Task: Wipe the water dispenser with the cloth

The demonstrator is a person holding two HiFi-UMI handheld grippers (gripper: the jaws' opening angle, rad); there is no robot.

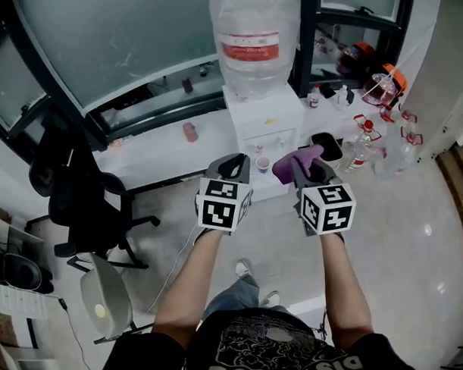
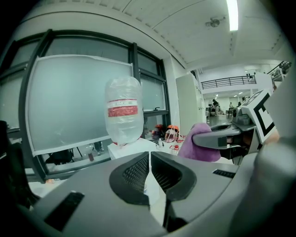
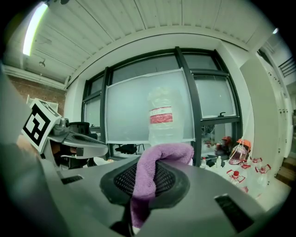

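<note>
Because the right claw (image 1: pixel 307 166) grasps the purple cloth (image 1: pixel 309 152) by a single fold, with one end humped over the jaw tips and a tail hanging below, a hard scrub could probably drag it free and drop it to the floor. The left claw (image 1: pixel 232 165) is level with it and just beside it, clenched on nothing. It could not catch a slipping cloth without opening first, and its hard tips might scrape the casing if it led the way.

Both claws are short of the white water dispenser (image 1: pixel 263 122), and the cloth is not touching it. A small cup (image 1: pixel 262 163) sits low at the dispenser's front, right in line with the cloth, so a low sweep looks likely to tip it. Higher up, the large water bottle (image 1: pixel 253 43) stands inverted on top, and a firm sideways push on the cabinet could rock it. On the surface (image 1: pixel 154 154) to the right, a cluster of small bottles (image 1: pixel 359 149) stands near enough for a wide stroke to knock over.
</note>
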